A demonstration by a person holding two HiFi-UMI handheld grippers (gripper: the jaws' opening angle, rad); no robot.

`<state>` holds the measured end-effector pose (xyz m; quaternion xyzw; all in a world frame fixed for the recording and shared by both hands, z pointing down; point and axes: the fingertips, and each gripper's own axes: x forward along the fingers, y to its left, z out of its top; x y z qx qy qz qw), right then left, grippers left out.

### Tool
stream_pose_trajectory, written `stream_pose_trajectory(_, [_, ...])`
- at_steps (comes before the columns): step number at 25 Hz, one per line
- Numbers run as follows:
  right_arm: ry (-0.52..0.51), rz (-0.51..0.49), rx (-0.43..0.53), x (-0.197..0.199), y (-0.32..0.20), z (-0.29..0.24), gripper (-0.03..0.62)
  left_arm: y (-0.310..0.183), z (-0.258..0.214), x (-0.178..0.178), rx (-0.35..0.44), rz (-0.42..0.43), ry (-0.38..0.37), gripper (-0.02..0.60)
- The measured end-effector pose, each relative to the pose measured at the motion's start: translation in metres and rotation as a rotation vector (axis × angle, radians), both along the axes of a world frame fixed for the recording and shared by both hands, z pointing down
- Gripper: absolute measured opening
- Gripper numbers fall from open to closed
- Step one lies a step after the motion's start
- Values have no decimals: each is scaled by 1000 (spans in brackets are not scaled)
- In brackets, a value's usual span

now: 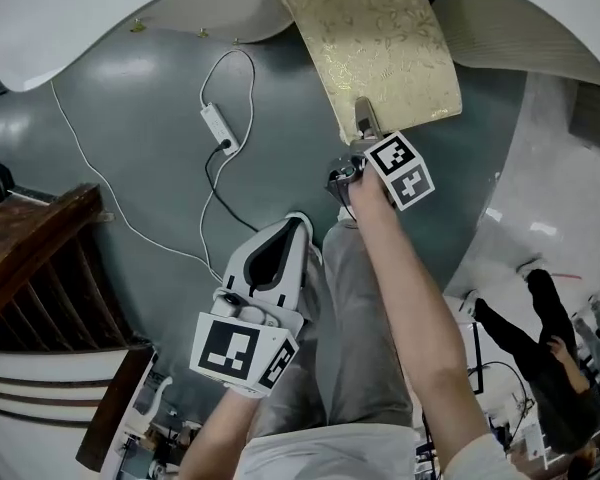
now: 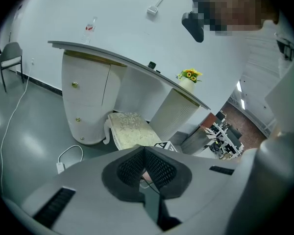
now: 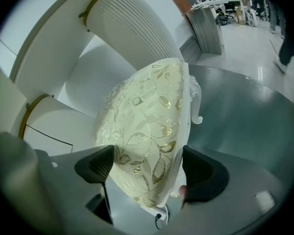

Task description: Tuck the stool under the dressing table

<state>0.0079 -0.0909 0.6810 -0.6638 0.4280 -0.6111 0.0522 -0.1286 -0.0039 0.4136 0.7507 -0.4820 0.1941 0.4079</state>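
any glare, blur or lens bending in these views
head view: fisheye bends the edges, pale glare on the floor; left gripper view: mosaic patch up top, black corners; right gripper view: stool pattern sharp, black corners, glare on the floor behind

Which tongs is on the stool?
The right tongs, clamped across the gold-patterned seat edge of the stool; the left tongs are shut, empty, away from it.

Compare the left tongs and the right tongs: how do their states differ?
The left tongs are shut and empty; the right tongs grip the stool by its seat edge. The left tongs hang back from the stool; the right tongs reach it. Both bear a marker cube.
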Motion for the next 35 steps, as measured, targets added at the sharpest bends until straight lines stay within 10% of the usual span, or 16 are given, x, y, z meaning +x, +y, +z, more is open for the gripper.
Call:
stream_pose_trajectory(22, [-28, -57, -33, 0, 1, 4, 457, -5, -32, -8, 79, -41, -27, 8])
stream_pose_trajectory(35, [-32, -47, 32, -5, 7, -2, 457, -28, -14, 9, 13, 187, 74, 8])
